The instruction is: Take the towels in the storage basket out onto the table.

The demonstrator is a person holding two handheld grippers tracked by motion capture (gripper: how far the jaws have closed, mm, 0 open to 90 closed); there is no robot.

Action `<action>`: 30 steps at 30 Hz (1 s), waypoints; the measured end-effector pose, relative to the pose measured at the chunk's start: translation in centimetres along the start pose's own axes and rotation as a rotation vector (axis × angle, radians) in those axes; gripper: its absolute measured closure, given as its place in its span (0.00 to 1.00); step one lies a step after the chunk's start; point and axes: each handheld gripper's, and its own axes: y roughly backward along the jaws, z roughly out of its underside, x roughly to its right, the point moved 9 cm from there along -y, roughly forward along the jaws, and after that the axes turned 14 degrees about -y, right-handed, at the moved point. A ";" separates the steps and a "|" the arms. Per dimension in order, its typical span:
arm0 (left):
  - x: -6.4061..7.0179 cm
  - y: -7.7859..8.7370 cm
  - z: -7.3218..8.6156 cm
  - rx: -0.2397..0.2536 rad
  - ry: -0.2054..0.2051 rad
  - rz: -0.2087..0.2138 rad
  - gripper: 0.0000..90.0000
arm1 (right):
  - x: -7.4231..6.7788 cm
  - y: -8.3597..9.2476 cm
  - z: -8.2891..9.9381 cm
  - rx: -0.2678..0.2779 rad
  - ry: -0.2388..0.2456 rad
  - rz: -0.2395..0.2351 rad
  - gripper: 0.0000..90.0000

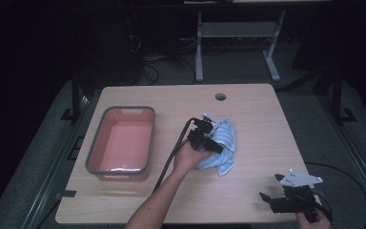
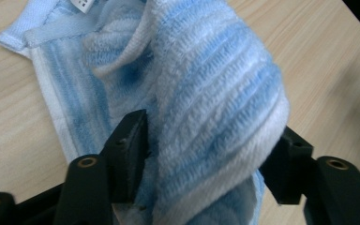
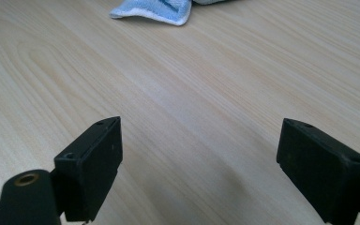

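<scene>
A light blue striped towel [image 1: 222, 143] lies bunched near the middle of the wooden table [image 1: 262, 119]. My left gripper [image 1: 208, 136] is over the towel's left side. In the left gripper view its jaws [image 2: 211, 136] stand apart with a thick fold of the towel [image 2: 215, 89] between them, the cloth loose and brushing both pads. My right gripper [image 1: 268, 186] rests near the table's front right corner, open, with bare wood between its jaws [image 3: 199, 140]. A corner of the towel [image 3: 154, 11] shows far ahead of it.
A red bin with a grey rim [image 1: 124, 110] stands at the table's left side, with nothing visible inside it. A round cable hole [image 1: 220, 97] sits near the far edge. Beyond the table are desk legs and cables on the floor.
</scene>
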 end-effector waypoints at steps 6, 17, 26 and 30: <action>0.2 0.9 0.2 0.035 -0.003 0.017 0.39 | -0.1 0.1 0.0 0.002 -0.001 0.003 0.16; 0.0 2.4 0.8 0.057 -0.023 0.002 0.37 | 0.0 0.1 -0.1 0.006 -0.009 0.007 0.16; 0.0 3.1 2.1 0.067 -0.018 0.009 0.37 | 0.1 0.0 -0.2 0.006 -0.002 0.019 0.16; 0.0 3.3 2.7 0.076 -0.017 0.015 0.37 | 0.2 -0.1 -0.2 0.005 -0.010 0.018 0.16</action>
